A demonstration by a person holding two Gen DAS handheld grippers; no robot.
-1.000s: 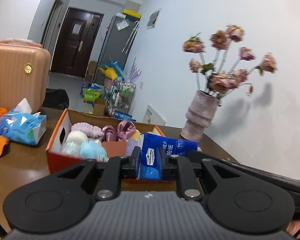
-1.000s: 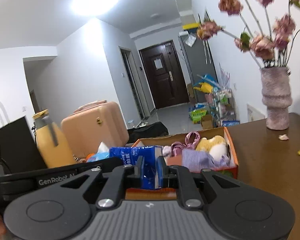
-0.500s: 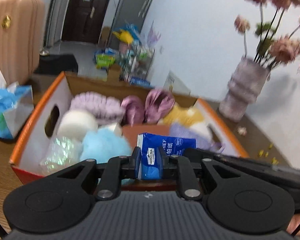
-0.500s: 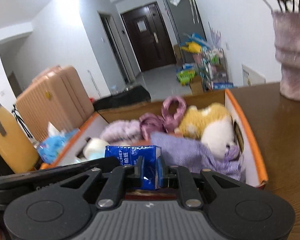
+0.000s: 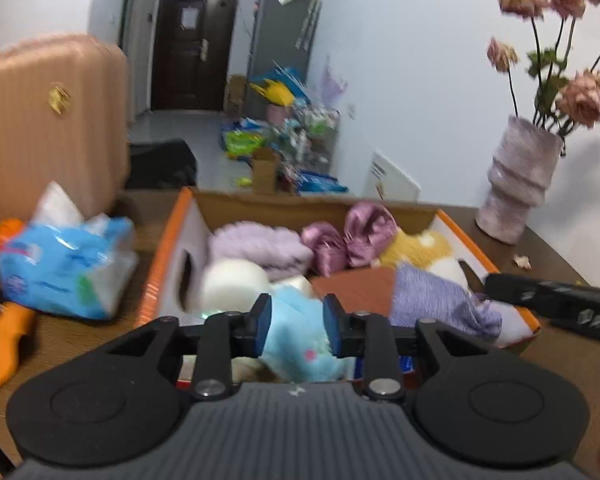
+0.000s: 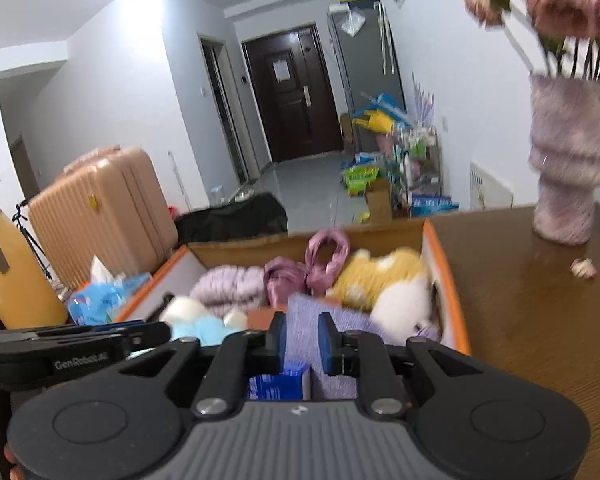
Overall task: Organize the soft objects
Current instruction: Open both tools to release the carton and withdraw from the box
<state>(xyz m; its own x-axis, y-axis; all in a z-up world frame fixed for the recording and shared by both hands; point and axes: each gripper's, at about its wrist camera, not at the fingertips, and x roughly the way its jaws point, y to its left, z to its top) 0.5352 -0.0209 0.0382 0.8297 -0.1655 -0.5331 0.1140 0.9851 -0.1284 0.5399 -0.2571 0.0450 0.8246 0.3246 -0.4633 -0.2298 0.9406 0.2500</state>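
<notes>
An orange-edged cardboard box (image 5: 168,248) (image 6: 444,280) stands on the brown table. It holds a light blue plush (image 5: 296,332), a purple knit cloth (image 5: 432,300) (image 6: 304,320), pink satin scrunchies (image 5: 348,236), a yellow plush (image 6: 376,276) and a lilac fluffy piece (image 5: 256,244). My left gripper (image 5: 296,320) hovers over the box's near side, its jaws opening with nothing pressed between them. My right gripper (image 6: 302,340) is opening too. The small blue tissue pack (image 6: 276,386) lies just below its pads, free of them. A corner of that pack (image 5: 405,363) shows under the left fingers.
A blue soft tissue bag (image 5: 60,268) lies left of the box, with an orange object (image 5: 0,340) at the table's left edge. A fuzzy vase of dried flowers (image 5: 516,192) (image 6: 564,172) stands to the right. A pink suitcase (image 6: 100,216) and an orange bottle (image 6: 8,272) are at the left.
Both grippers moved forward and down over the box. Their jaws spread and the blue tissue pack, held by both before, slipped out from between the pads into the box.
</notes>
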